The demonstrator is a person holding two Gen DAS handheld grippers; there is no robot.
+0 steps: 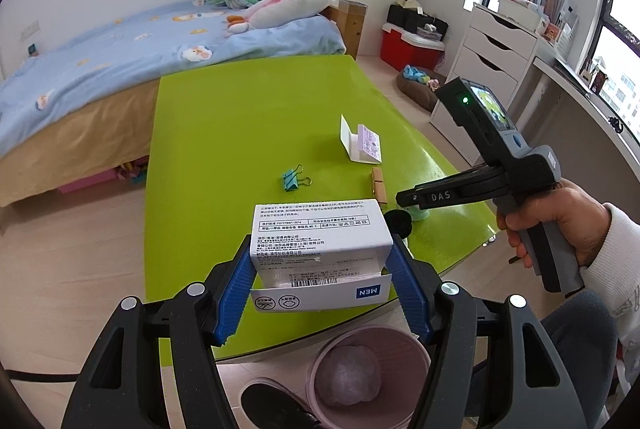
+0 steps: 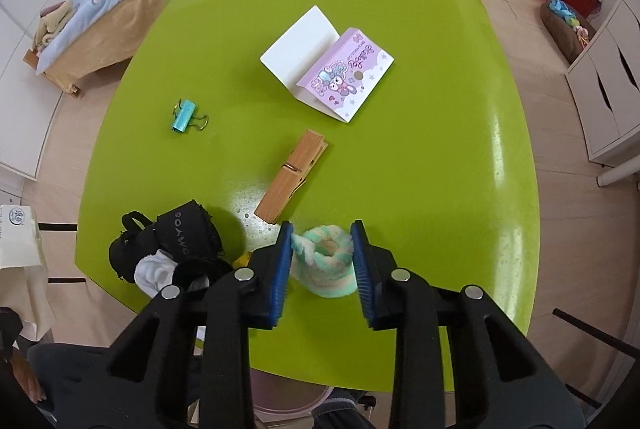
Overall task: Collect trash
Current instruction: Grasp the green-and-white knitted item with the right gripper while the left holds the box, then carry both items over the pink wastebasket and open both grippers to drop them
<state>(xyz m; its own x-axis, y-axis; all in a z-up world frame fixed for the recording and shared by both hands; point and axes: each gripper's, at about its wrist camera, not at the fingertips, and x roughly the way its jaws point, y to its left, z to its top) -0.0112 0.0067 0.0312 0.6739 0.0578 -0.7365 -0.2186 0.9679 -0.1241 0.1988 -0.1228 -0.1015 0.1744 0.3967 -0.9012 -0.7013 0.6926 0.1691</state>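
Note:
My left gripper (image 1: 320, 269) is shut on a white cardboard box (image 1: 320, 245) with printed text, held above the near edge of the green table (image 1: 248, 125). A pink trash bin (image 1: 360, 373) with a crumpled wad inside stands on the floor just below it. My right gripper (image 2: 322, 261) is open around a fluffy pastel green hair scrunchie (image 2: 326, 269) lying on the table (image 2: 420, 157); it also shows at the right of the left wrist view (image 1: 404, 197).
On the table lie a teal binder clip (image 2: 186, 115), a wooden clothespin (image 2: 290, 181), a folded purple card (image 2: 340, 69) and a pile of black and white socks (image 2: 168, 249). A bed (image 1: 100, 69) stands beyond, white drawers (image 1: 488, 57) at right.

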